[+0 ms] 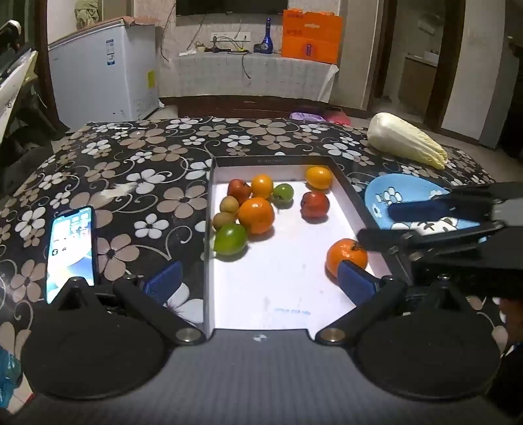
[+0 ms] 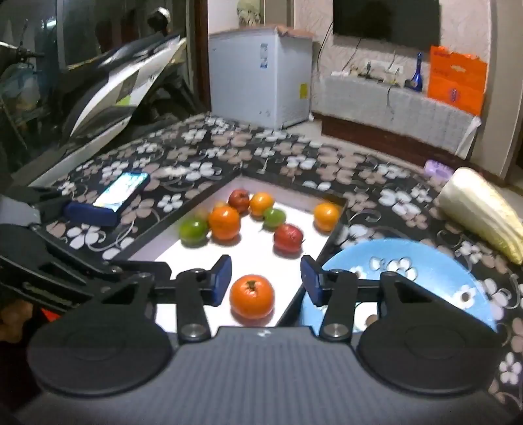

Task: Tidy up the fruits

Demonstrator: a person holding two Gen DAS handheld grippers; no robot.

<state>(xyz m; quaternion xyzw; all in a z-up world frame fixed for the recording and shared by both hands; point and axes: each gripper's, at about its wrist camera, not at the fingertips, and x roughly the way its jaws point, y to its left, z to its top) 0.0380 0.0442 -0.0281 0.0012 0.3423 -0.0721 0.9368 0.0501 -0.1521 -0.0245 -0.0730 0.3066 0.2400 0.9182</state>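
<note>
A desk covered in a black cloth with white and tan flowers carries everything. Directly on it lie a shallow white tray with dark walls, a lit phone to the tray's left, a blue flowered plate just beside its right wall, and a pale cabbage at the far right corner.

A lived-in home: white chest freezer upper left, wall-mounted black television upper right, floral oilcloth-covered table centre.
</note>
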